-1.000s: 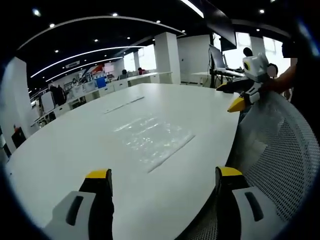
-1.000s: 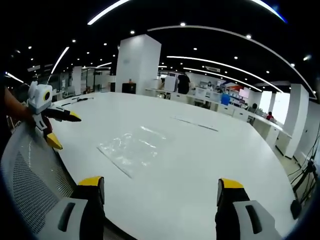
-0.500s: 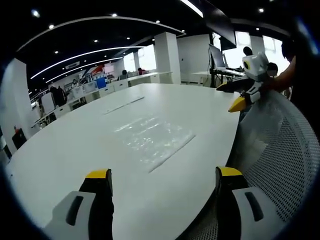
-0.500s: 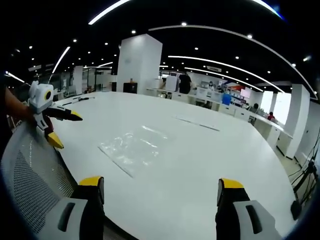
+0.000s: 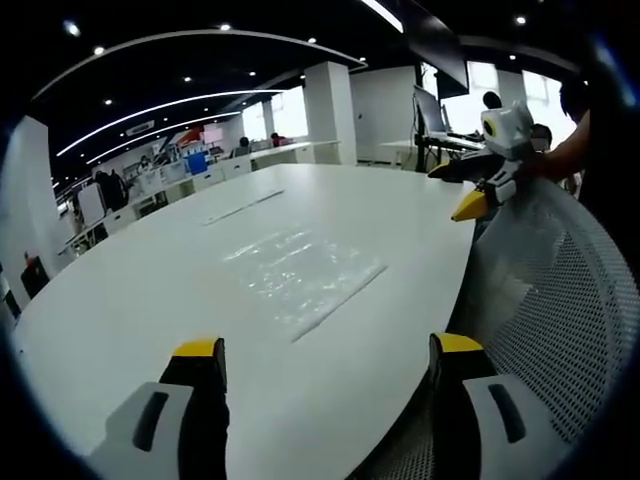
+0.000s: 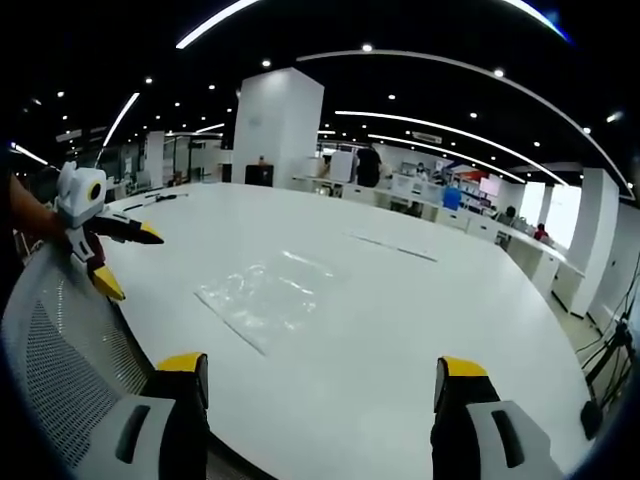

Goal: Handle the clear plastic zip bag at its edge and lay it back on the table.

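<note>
On the white table [image 5: 130, 290], near its edge closest to the person, lay one clear zip bag [image 5: 300, 275], flat, with its sealed strip running along the side nearest that edge. Nothing touched it. Farther across the table lay one long thin strip [image 6: 392, 247], well apart from the bag.

Two grippers were in use. The left gripper [image 5: 325, 352] was held back off the table edge, its yellow-tipped jaws spread wide and empty. The right gripper [image 6: 322, 372] was likewise held short of the bag, jaws wide apart with nothing between them. Each showed in the other's view, off to the side above one mesh chair back [image 5: 560, 320], also with jaws parted.

One white pillar [image 6: 278, 125] stood beyond the far edge of the table, with rows of desks behind it.

Against the frames half a second and a second before, the bag lay in the same spot and both grippers stayed wide open; only the views had shifted very slightly.
</note>
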A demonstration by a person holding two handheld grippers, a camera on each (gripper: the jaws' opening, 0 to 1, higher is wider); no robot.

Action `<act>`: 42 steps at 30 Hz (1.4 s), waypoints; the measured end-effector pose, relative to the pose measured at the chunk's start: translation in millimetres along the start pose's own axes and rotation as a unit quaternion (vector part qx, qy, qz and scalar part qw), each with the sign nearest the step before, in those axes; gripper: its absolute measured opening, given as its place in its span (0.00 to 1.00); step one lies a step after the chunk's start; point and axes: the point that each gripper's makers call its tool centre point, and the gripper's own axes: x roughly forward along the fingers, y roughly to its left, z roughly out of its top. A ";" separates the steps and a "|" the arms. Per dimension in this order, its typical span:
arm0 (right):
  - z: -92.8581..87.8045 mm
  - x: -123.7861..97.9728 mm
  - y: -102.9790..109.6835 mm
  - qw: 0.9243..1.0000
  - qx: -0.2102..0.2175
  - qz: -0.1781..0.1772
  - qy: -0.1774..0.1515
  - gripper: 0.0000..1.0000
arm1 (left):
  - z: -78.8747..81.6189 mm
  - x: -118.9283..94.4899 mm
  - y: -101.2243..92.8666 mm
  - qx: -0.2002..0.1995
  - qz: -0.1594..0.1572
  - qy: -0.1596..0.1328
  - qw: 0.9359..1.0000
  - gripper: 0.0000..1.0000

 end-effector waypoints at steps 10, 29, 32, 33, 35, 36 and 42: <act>0.5 -0.3 -1.5 1.000 0.003 -0.004 -0.002 0.94 | -2.6 0.5 -0.9 0.003 -0.004 0.007 1.000 0.81; -0.5 0.1 -0.7 1.000 0.003 0.000 0.003 0.92 | 0.9 7.7 2.7 0.052 -0.029 0.035 0.998 0.73; -0.5 0.2 -0.8 1.000 0.003 -0.001 0.003 0.92 | 6.8 10.8 6.2 0.058 -0.033 0.032 0.997 0.72; -0.5 0.2 -0.8 1.000 0.003 -0.001 0.003 0.92 | 8.0 11.3 7.0 0.059 -0.034 0.031 0.997 0.72; -0.4 0.1 -1.2 1.000 0.004 -0.002 0.002 0.92 | 8.9 12.7 9.0 0.063 -0.036 0.031 0.997 0.72; -0.3 0.2 -1.3 1.000 0.004 -0.002 0.002 0.92 | 9.1 13.0 9.3 0.063 -0.037 0.032 0.997 0.72; -0.2 0.1 -0.8 1.000 0.004 -0.002 0.002 0.92 | 12.5 16.9 15.6 0.073 -0.042 0.035 0.996 0.72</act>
